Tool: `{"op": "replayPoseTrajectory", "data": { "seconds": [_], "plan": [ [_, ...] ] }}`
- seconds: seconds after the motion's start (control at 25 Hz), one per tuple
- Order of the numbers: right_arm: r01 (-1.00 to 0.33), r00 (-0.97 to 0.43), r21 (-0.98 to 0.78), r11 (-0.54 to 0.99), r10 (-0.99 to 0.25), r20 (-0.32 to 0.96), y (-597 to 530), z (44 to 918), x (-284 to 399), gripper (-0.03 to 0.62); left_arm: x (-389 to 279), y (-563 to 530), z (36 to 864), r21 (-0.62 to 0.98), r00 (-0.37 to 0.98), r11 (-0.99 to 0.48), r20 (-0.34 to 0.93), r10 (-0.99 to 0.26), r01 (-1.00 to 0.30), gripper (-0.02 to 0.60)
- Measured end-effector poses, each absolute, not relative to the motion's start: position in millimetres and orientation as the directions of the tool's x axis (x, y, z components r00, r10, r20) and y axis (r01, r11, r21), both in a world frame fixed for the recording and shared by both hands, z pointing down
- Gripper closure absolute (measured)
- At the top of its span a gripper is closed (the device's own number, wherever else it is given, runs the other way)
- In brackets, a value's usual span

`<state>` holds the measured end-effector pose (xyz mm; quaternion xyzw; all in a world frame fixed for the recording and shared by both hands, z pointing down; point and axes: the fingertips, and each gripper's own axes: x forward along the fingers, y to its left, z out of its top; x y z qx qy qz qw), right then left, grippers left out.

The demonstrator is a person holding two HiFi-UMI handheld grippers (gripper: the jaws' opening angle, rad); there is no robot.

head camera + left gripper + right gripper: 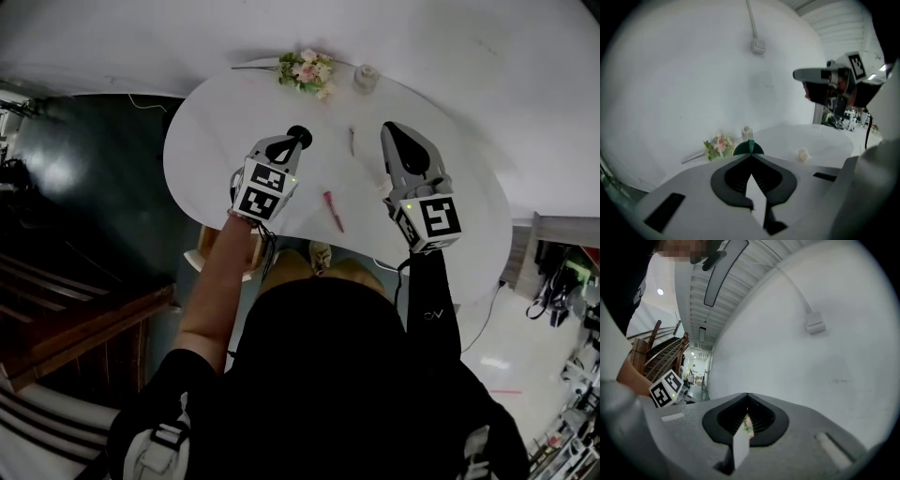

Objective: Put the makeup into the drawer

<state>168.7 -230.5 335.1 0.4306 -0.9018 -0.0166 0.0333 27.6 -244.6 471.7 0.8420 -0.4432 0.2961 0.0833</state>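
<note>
My left gripper [296, 142] hangs above the white table [225, 122], shut on a small dark green round makeup piece [302, 134]. In the left gripper view that disc [746, 148] pokes out just past the closed tips of the left gripper [750, 153]. A red stick of makeup [333, 211] lies on the table between the two grippers, and a thin grey one [352, 141] lies farther back. My right gripper [391, 131] is held level to the right, its jaws together with nothing in them [747, 398]. No drawer shows clearly.
A small bunch of flowers [307, 70] and a little pale jar [365, 77] stand at the table's far edge by the white wall. A small white lump [803, 154] lies on the table. A pale wooden thing [211, 251] sits under the near left edge. Dark stairs lie to the left.
</note>
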Motion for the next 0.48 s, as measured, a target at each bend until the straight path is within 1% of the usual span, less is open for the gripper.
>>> {"op": "replayPoseTrajectory", "data": {
  "seconds": [0.16,0.24,0.36,0.48],
  "plan": [
    [-0.807,-0.59,0.053,0.588,-0.806,-0.042,-232.9,312.3,167.8,0.592,30.1,-250.2,377.6,-0.124,0.464,-0.515,0.295,-0.835,-0.848,0.572],
    [-0.816,-0.578,0.051,0.576,-0.815,-0.044,-233.2,311.3,168.3,0.592,30.9,-246.2,351.0,-0.137,0.464,-0.494,0.199,-0.863,-0.859,0.572],
    [-0.803,-0.593,0.075,0.591,-0.805,-0.009,-234.1,319.7,163.6,0.592,29.2,-240.1,340.9,-0.156,0.461,-0.482,0.153,-0.874,-0.862,0.572],
    [-0.78,-0.624,0.071,0.621,-0.781,-0.018,-234.9,318.8,146.7,0.592,17.0,-236.2,340.5,-0.161,0.439,-0.46,0.149,-0.886,-0.873,0.572]
  ]
}}
